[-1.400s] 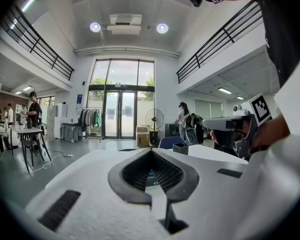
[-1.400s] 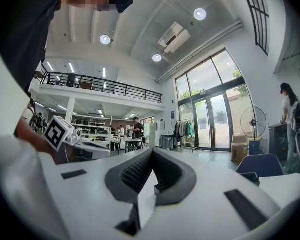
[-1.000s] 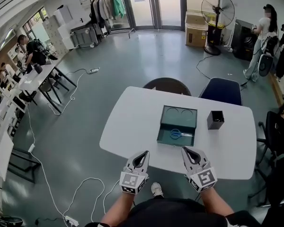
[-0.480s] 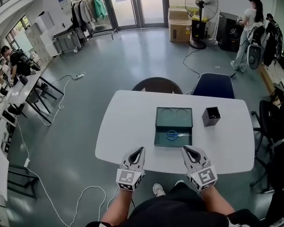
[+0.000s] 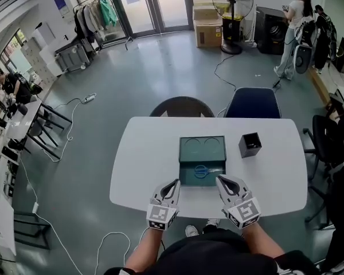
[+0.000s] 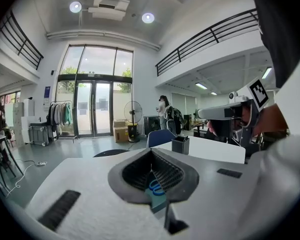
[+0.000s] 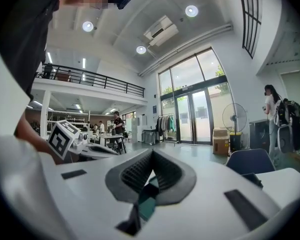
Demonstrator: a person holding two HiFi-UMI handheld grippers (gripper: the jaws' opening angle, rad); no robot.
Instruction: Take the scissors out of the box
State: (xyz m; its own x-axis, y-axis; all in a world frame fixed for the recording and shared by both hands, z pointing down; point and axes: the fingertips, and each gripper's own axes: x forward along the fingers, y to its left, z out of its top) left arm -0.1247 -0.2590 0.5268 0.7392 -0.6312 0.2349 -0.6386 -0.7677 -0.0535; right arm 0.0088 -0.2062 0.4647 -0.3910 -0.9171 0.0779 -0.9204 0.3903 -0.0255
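1. We hold the left gripper (image 5: 172,186) and the right gripper (image 5: 223,183) low over the near edge of the table (image 5: 143,165). On each, the fingers meet at the tips and hold nothing. Through the hollow between the left fingers we can see the blue handles.
2. The scissors (image 5: 202,171) lie flat on the floor of the teal box (image 5: 202,149), in its near half. They sit just beyond and between the two grippers.
3. We judge the first risk to be reaching in with the fingers closed. They would push the scissors along the floor instead of straddling them.
4. The box wall nearest us stands between the fingers and the scissors, so a shallow approach could catch the rim and shove or tip the box.
5. The scissors lie flat and look thin, so a pinch from above may slide off. A grip on the blades alone could let them swing or drop as they clear the wall.
6. A black cup (image 5: 250,144) stands on the table near the box's right side. A wide swing of the right gripper could knock it.
7. The scissors have blue loop handles toward the left and pale, slim blades pointing right. The blades appear closed, though they are too small for us to be sure.
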